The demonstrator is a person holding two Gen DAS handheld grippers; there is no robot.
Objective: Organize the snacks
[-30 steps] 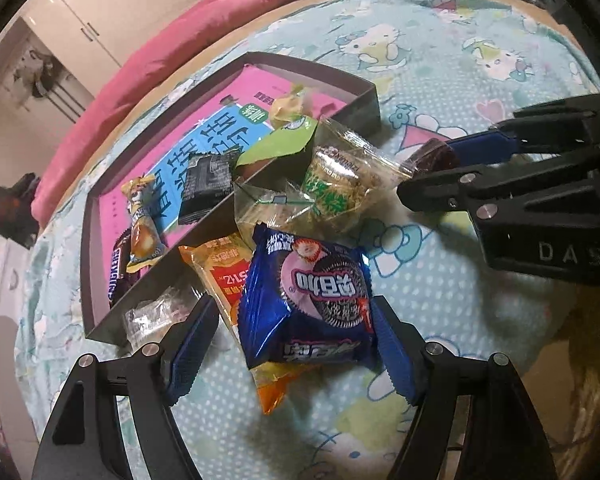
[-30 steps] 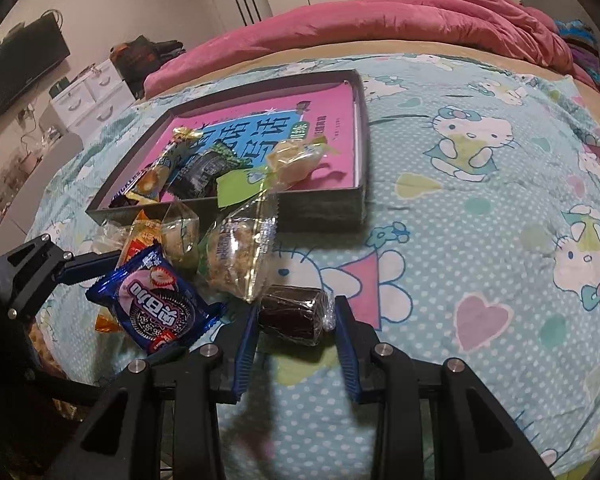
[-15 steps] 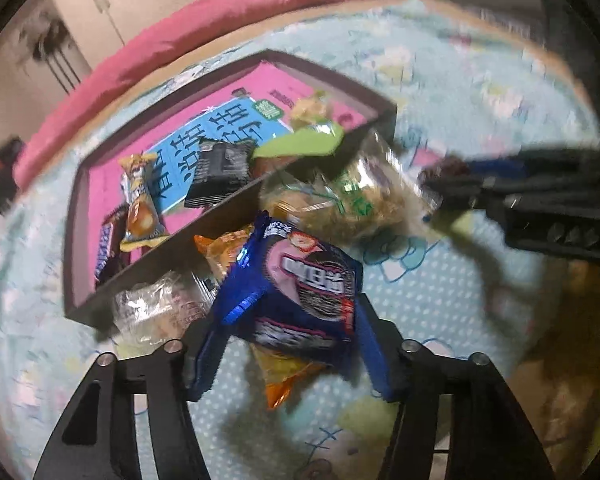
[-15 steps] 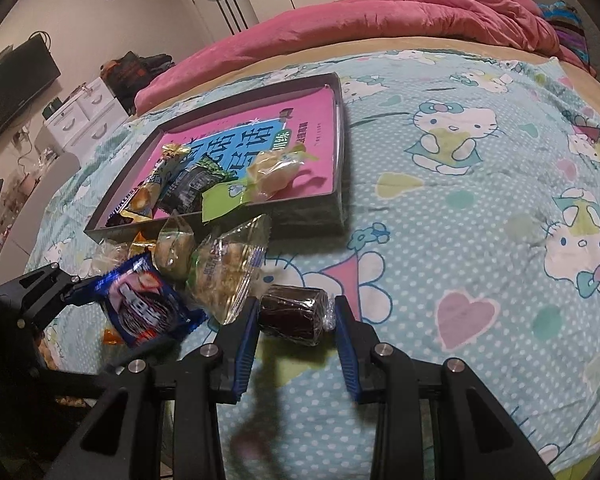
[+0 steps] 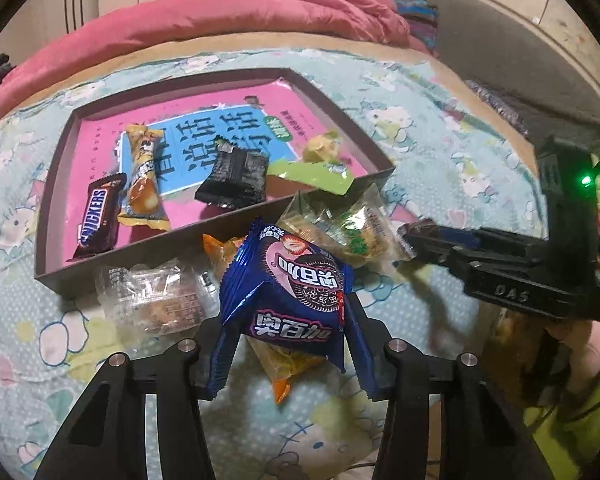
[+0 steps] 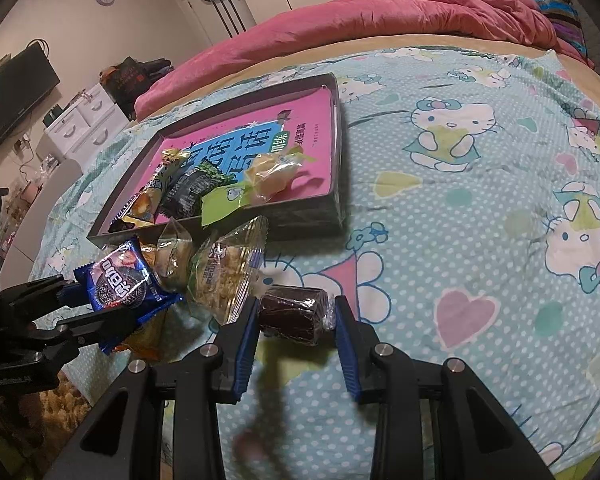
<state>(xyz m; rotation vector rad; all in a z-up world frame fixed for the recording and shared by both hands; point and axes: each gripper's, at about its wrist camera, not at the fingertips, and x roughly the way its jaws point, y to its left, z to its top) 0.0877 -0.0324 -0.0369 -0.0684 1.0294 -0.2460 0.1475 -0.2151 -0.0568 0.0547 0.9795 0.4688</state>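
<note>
one tray (image 5: pixel 204 236), five snacks inside it, five more outside it, two grippers

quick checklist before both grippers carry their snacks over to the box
1. Left gripper has the blue cookie packet: ok, jaws closing on it, packet crumpled and lifted.
2. Right gripper has the dark wrapped roll: ok, held between the pads.
3. Orange packet under the blue one stays behind: cannot tell.
4. Free room in the box: ok, bare pink floor at the far side.
5. Clear-wrapped snacks beside the right gripper not snagged: cannot tell.
</note>
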